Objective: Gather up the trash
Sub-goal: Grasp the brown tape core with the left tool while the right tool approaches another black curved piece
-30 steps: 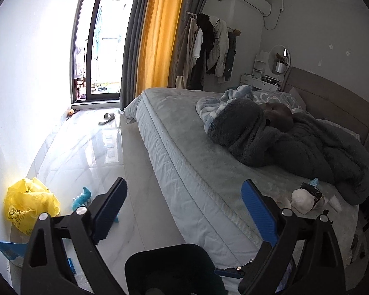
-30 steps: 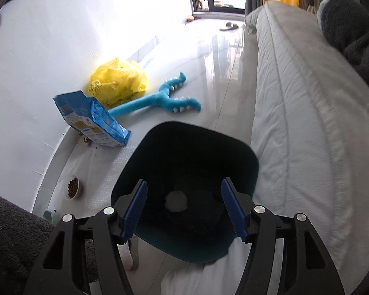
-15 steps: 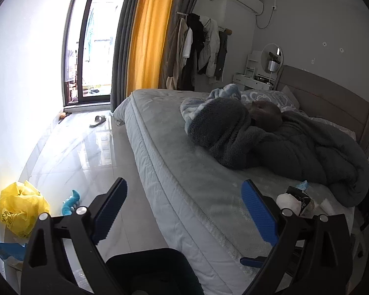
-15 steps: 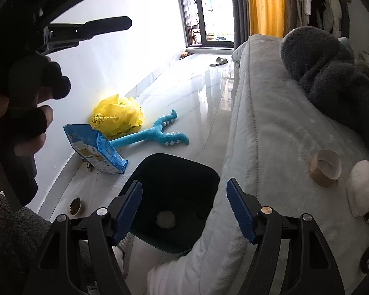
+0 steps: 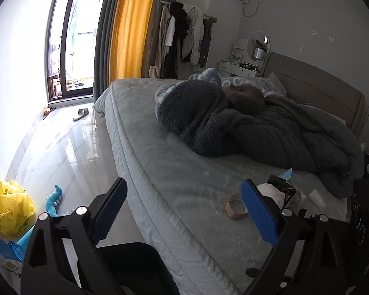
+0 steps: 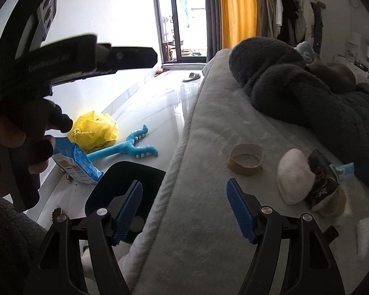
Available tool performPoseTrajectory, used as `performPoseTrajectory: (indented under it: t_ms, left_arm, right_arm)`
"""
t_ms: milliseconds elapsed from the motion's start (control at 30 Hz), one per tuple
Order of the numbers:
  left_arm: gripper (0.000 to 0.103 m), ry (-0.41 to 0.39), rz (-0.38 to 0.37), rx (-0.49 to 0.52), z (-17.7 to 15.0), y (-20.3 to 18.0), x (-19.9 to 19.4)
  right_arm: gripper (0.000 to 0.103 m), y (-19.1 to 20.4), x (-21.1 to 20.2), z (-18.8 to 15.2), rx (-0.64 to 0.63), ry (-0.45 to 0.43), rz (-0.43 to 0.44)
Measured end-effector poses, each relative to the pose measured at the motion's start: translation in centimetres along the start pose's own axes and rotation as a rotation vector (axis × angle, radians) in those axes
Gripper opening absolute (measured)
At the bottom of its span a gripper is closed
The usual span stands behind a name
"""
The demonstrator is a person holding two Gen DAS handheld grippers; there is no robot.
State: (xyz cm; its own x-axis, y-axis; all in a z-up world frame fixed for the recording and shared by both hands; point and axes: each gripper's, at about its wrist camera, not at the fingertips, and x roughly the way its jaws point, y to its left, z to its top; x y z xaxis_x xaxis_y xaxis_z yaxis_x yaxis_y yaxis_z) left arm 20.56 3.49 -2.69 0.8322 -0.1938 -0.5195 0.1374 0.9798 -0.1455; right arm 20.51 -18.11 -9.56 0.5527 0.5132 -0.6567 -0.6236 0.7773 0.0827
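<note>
Trash lies on the bed beside a dark bin.
A cardboard ring (image 6: 245, 158), white wad (image 6: 294, 175) and crumpled wrapper (image 6: 323, 179) lie on the bed (image 6: 209, 221); the bin (image 6: 125, 184) stands just beside it, half hidden. Both the right tool (image 6: 184, 210) and left tool (image 5: 184, 212) are spread, empty.

Both cameras look forward between their own spread blue fingers. The left wrist view sits above the bed's (image 5: 174, 162) near corner, facing up its length to the headboard (image 5: 317, 93). The right wrist view hangs close over the bed's (image 6: 209, 196) left edge, facing the window (image 6: 184, 17). Both share the cardboard ring (image 5: 236, 206) (image 6: 246, 158), the dark bin (image 5: 135, 265) (image 6: 125, 182) and the floor.
</note>
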Motion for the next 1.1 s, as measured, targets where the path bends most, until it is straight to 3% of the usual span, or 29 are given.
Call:
performPoseTrajectory:
  t_ms: [400, 1100]
  left_arm:
    - [0.095, 0.067, -0.076, 0.046, -0.9, -3.9, 2.8]
    - [0.092, 0.207, -0.126, 0.113, -3.7, -6.8, 9.9]
  right_arm:
    - [0.072, -6.4, -2.8, -1.5, 0.082, -0.042, -0.071]
    - [0.072, -13.3, -3.1, -5.3, 0.093, 0.009, -0.001]
